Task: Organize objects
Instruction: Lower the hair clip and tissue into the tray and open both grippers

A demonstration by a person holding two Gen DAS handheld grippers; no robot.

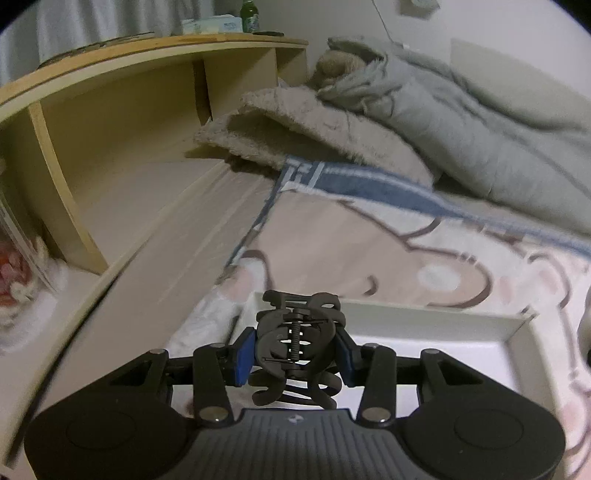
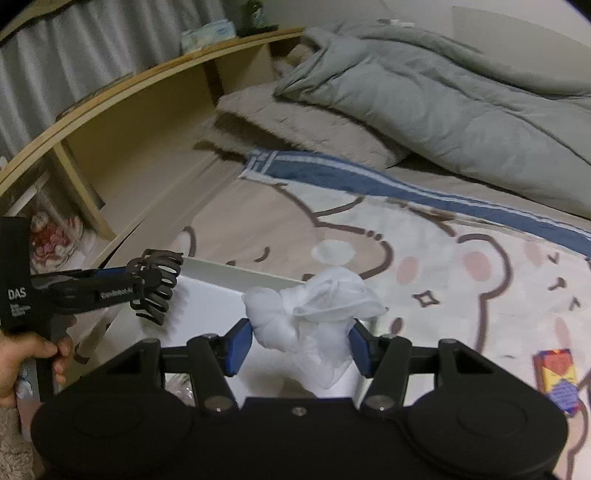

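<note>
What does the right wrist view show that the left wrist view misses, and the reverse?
Only the right wrist view shows the right gripper shut on a white cloth, a colourful box on the blanket, and the person's hand. Only the left wrist view shows a green bottle on the shelf. Both show the left gripper shut on the black hair claw, the white tray, and the grey duvet.

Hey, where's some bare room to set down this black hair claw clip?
The white tray floor ahead of the black hair claw clip in the left tool looks bare. Its near right corner is crowded by the right tool holding crumpled white cloth. The bear-print blanket beyond the far rim is open.
</note>
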